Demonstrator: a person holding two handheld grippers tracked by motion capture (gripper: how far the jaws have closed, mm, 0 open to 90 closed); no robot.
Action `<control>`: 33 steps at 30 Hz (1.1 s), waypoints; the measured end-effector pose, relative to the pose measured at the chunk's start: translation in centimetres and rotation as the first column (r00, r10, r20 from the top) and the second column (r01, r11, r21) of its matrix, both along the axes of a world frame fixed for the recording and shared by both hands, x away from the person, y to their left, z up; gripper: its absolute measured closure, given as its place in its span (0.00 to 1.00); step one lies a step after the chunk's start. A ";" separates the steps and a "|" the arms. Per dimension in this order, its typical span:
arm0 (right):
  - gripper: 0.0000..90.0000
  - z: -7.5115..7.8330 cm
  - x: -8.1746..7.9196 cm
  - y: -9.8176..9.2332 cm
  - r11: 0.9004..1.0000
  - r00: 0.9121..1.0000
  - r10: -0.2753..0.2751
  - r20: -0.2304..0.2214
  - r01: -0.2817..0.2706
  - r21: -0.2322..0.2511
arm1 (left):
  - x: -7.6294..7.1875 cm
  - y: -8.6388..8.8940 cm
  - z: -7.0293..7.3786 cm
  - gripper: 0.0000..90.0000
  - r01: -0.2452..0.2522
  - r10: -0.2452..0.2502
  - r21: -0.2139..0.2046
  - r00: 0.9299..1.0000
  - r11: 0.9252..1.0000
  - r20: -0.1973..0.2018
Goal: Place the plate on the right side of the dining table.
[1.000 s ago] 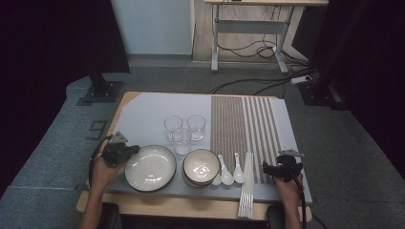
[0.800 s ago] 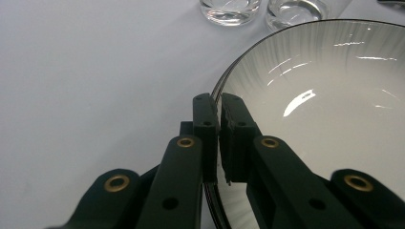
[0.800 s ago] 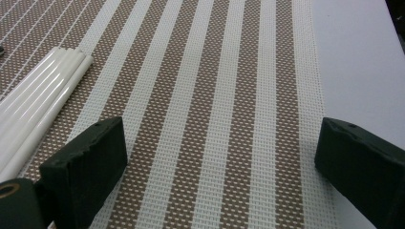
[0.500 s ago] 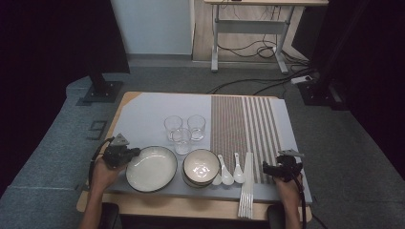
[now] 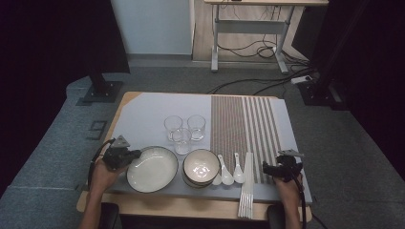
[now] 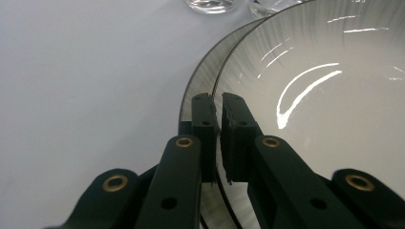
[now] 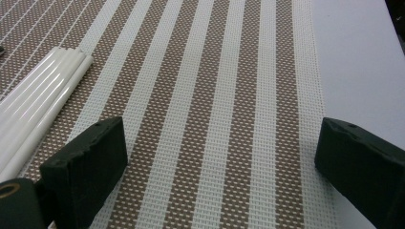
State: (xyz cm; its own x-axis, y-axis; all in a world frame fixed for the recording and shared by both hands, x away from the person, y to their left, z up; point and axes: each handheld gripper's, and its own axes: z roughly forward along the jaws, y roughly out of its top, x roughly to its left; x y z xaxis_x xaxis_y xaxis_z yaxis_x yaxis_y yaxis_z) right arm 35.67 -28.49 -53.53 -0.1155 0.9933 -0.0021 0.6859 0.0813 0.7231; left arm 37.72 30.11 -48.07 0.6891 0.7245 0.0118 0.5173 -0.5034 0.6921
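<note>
The plate lies at the near left of the table, a wide shallow dish with a dark rim. The left gripper is clamped on the plate's left rim: in the left gripper view one jaw sits outside the rim and one inside, with the rim pinched between them. In the high view the left gripper meets that same edge, with the left hand behind it.

Compared with the earlier high views, the plate, both hands and all tableware occupy the same positions; no shift is visible.

Just right of the plate stands a stack of bowls, close to the plate's right rim. Three glasses stand grouped behind the plate and bowls, well clear of the left gripper. Two white spoons lie right of the bowls, then a bundle of white chopsticks running toward the near edge.

The right gripper hovers with jaws wide apart over the striped mat, nothing between them; the chopsticks lie to its left.
</note>
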 end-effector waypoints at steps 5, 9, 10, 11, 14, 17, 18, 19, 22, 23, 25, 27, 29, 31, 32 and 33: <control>0.04 0.0 0.0 0.0 1.000 1.000 0.000 0.000 0.000 0.000 | -0.3 -0.1 -0.1 0.94 0.031 -0.031 -0.006 0.999 1.000 -0.028; 0.04 0.0 0.0 0.0 1.000 1.000 0.000 0.000 0.000 0.000 | -0.6 -0.3 -0.2 0.93 0.058 -0.057 0.002 0.997 0.998 -0.044; 0.04 0.0 0.0 0.0 1.000 1.000 -0.001 0.000 0.001 0.000 | -0.6 -0.3 -0.2 0.93 0.058 -0.057 0.002 0.997 0.998 -0.044; 0.04 0.0 0.0 0.0 1.000 1.000 0.000 0.000 0.000 0.000 | -0.7 -0.5 -0.3 0.93 0.069 -0.068 0.012 0.996 0.998 -0.050; 0.04 0.0 0.0 0.0 1.000 1.000 0.000 0.000 0.000 0.000 | -1.0 -0.8 -0.4 0.99 0.085 -0.083 0.044 0.995 0.995 -0.050; 0.04 0.0 0.0 0.0 1.000 1.000 0.000 0.000 0.000 0.000 | -1.4 -1.8 -1.2 1.00 0.172 -0.170 0.023 0.982 0.985 -0.078; 0.04 0.0 0.0 0.0 1.000 1.000 0.000 0.000 0.000 0.001 | -1.4 -1.8 -1.2 1.00 0.172 -0.170 0.023 0.982 0.985 -0.078; 0.04 0.0 0.0 0.0 1.000 1.000 0.000 -0.001 0.000 0.001 | -1.5 -2.3 -0.7 1.00 0.189 -0.186 0.029 0.980 0.982 -0.069; 0.04 0.0 0.0 0.0 1.000 1.000 0.000 0.000 0.000 0.001 | -1.5 -2.5 -0.6 1.00 0.186 -0.183 0.051 0.981 0.981 -0.068; 0.04 0.0 0.0 0.0 1.000 1.000 0.000 0.000 0.000 0.000 | -1.3 -2.1 -0.8 1.00 0.183 -0.182 0.008 0.981 0.983 -0.074; 0.04 0.0 0.0 0.0 1.000 1.000 0.000 0.000 0.000 -0.001 | -1.3 -2.0 -0.9 1.00 0.179 -0.179 -0.009 0.981 0.984 -0.073; 0.04 0.0 0.0 0.0 1.000 1.000 0.000 0.000 0.000 -0.001 | -1.3 -2.1 -0.9 1.00 0.183 -0.182 0.005 0.981 0.983 -0.073; 0.04 0.0 0.0 0.0 1.000 1.000 0.000 0.000 0.000 0.000 | -1.3 -2.1 -0.8 1.00 0.184 -0.183 0.006 0.980 0.983 -0.073; 0.04 0.0 0.0 0.0 1.000 1.000 -0.002 0.001 0.002 0.000 | -1.4 -2.1 -0.9 1.00 0.185 -0.184 0.001 0.980 0.983 -0.070; 0.04 0.0 0.0 0.0 1.000 1.000 -0.002 0.001 0.002 0.000 | -1.4 -2.1 -0.9 1.00 0.185 -0.184 0.001 0.980 0.983 -0.070; 0.04 0.0 0.0 0.0 1.000 1.000 -0.002 0.001 0.002 0.000 | -1.4 -2.1 -0.9 1.00 0.184 -0.184 0.000 0.981 0.983 -0.068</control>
